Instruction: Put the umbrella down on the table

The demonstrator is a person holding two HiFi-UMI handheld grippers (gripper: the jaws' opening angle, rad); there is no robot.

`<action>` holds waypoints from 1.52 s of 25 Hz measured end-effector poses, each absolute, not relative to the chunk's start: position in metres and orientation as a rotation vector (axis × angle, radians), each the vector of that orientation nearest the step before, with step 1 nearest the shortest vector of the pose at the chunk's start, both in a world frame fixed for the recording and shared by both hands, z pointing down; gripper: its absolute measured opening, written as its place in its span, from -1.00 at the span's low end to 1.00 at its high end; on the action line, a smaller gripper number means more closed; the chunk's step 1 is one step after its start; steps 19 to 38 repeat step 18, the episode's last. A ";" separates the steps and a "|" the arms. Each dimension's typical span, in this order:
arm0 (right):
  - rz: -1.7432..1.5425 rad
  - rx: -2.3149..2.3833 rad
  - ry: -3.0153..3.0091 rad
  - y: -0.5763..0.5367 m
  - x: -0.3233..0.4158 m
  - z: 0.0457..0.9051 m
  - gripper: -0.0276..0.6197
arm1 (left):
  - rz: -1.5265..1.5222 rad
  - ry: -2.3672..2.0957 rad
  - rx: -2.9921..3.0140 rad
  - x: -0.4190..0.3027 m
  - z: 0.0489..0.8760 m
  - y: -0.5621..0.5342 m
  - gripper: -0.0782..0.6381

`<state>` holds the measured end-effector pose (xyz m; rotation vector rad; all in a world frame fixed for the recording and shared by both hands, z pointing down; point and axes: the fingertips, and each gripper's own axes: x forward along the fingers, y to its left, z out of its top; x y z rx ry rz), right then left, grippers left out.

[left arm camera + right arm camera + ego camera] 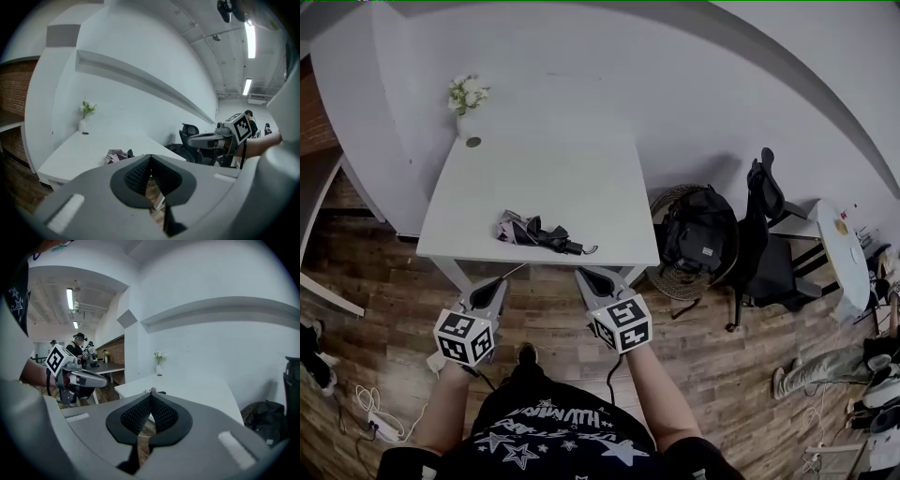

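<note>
Two sets of tongs show low in the head view. How do they stand?

Both are pressed together with nothing between them. The left tongs (500, 283) sit at about 8 o'clock from the middle of the picture and the right tongs (587, 276) at about 6 o'clock. They are side by side but apart, each on a bare forearm (455, 403) and each pointing toward 12 o'clock. Each one's own view shows the ribbed dark pads (137, 176) meeting at the tip. Only floor and a leg of the surface show through the small gap lower down.

And the umbrella?

The umbrella (539, 232) lies folded on the white surface (544, 173), near the front edge, at 12 o'clock from the tongs. Neither pair touches it, and both tips stop short of that edge, over the wooden floor (394, 309). Its crumpled canopy points to 9 o'clock. Its dark handle end, with a thin strap loop, points to 4 o'clock.

Anything else up there?

A small white vase of pale flowers (467, 101) stands at the far corner, at 11 o'clock from the umbrella. A little dark round thing (473, 142) lies just in front of it.

And beside the surface?

At 3 o'clock from it is a black backpack (698, 234), in or against a round wicker basket (667, 199); I cannot tell which. Further toward 3 o'clock stands a dark office chair (764, 220). In the right gripper view other people (79, 345) show far off at 9 o'clock, beyond the left tongs.
</note>
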<state>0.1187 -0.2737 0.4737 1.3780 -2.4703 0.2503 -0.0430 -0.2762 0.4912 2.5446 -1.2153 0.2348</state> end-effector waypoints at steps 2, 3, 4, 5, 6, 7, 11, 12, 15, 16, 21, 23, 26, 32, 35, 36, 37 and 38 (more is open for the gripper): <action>0.263 1.387 -2.471 -0.263 0.123 0.475 -0.87 | 0.233 -1.218 2.546 -0.040 0.490 -0.267 -0.77; 0.265 1.389 -2.471 -0.258 0.125 0.476 -0.87 | 0.231 -1.219 2.547 -0.039 0.490 -0.262 -0.77; 0.265 1.389 -2.471 -0.252 0.127 0.477 -0.87 | 0.230 -1.221 2.547 -0.038 0.490 -0.257 -0.77; 0.265 1.389 -2.473 -0.247 0.128 0.477 -0.87 | 0.228 -1.224 2.548 -0.037 0.490 -0.252 -0.77; 0.265 1.389 -2.476 -0.241 0.128 0.478 -0.87 | 0.227 -1.227 2.548 -0.036 0.490 -0.246 -0.77; 0.266 1.389 -2.479 -0.235 0.129 0.479 -0.87 | 0.226 -1.230 2.549 -0.035 0.490 -0.241 -0.77; 0.275 1.389 -2.490 -0.210 0.134 0.480 -0.87 | 0.227 -1.244 2.548 -0.032 0.491 -0.215 -0.77; 0.276 1.389 -2.493 -0.204 0.135 0.479 -0.87 | 0.228 -1.248 2.546 -0.031 0.491 -0.209 -0.77; 0.274 1.384 -2.496 -0.183 0.138 0.480 -0.87 | 0.230 -1.254 2.536 -0.029 0.494 -0.188 -0.77; 0.276 1.382 -2.496 -0.176 0.140 0.481 -0.87 | 0.231 -1.255 2.532 -0.028 0.495 -0.181 -0.77; 0.280 1.379 -2.495 -0.161 0.142 0.484 -0.87 | 0.234 -1.255 2.525 -0.027 0.498 -0.166 -0.77; 0.280 1.379 -2.495 -0.161 0.142 0.484 -0.87 | 0.234 -1.255 2.525 -0.027 0.498 -0.166 -0.77; 0.280 1.379 -2.495 -0.161 0.142 0.484 -0.87 | 0.234 -1.255 2.525 -0.027 0.498 -0.166 -0.77; 0.280 1.379 -2.495 -0.161 0.142 0.484 -0.87 | 0.234 -1.255 2.525 -0.027 0.498 -0.166 -0.77; 0.280 1.379 -2.495 -0.161 0.142 0.484 -0.87 | 0.234 -1.255 2.525 -0.027 0.498 -0.166 -0.77; 0.280 1.379 -2.495 -0.161 0.142 0.484 -0.87 | 0.234 -1.255 2.525 -0.027 0.498 -0.166 -0.77; 0.280 1.379 -2.495 -0.161 0.142 0.484 -0.87 | 0.234 -1.255 2.525 -0.027 0.498 -0.166 -0.77; 0.280 1.379 -2.495 -0.161 0.142 0.484 -0.87 | 0.234 -1.255 2.525 -0.027 0.498 -0.166 -0.77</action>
